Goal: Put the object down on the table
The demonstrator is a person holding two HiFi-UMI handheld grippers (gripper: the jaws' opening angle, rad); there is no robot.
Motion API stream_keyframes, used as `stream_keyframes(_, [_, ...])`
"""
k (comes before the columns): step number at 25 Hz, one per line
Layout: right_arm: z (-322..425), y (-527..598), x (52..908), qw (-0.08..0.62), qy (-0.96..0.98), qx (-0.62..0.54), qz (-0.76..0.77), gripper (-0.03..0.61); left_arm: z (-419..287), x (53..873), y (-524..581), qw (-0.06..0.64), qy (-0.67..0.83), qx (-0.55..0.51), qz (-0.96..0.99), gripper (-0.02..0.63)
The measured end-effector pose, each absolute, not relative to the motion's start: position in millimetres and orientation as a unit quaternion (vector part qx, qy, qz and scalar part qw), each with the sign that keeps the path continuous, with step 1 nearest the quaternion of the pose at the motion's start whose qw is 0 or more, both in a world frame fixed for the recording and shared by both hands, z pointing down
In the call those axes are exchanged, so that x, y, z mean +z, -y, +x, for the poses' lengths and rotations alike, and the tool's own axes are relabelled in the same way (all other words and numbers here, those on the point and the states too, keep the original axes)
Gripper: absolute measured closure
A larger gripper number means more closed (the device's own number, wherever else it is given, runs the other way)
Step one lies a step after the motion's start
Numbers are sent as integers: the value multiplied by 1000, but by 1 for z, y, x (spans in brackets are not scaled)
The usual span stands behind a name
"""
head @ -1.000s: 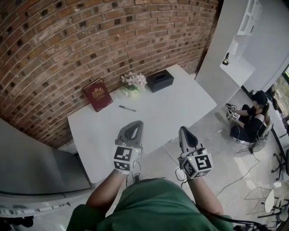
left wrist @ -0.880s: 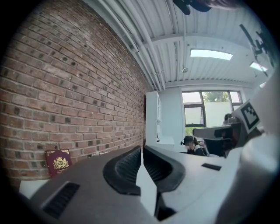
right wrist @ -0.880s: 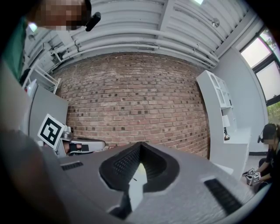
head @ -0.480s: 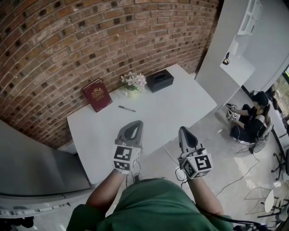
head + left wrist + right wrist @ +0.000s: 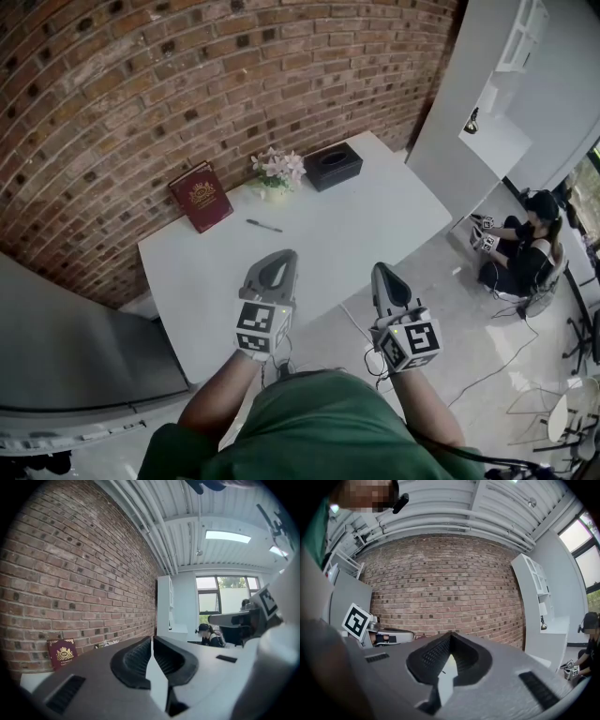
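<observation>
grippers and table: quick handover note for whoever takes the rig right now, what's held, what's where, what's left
Left gripper: jaws together, nothing between them, held up at the near edge of the table.
Right gripper: jaws together, also empty, beside the left one.
On the table: red book against the brick wall, pen lying flat, flowers, black box.
Done: nothing is in either gripper, so any putting down looks finished.
Left: probably nothing. Which object the job meant cannot be told from here.

Rough red brick wall [image 5: 141,84] — smooth matt white table [image 5: 375,225] — glossy pale floor [image 5: 473,314].
</observation>
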State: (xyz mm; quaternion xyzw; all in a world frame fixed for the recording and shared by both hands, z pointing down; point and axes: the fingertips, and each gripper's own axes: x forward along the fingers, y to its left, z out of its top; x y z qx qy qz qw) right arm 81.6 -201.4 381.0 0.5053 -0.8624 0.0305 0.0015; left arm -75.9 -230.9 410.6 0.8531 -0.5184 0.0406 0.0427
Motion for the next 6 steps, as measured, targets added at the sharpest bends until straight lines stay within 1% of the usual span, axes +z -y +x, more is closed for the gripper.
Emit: stream_keyframes(6, [78, 208, 384, 4, 861, 32, 507, 577, -81, 416, 239, 46, 518, 46, 853, 595])
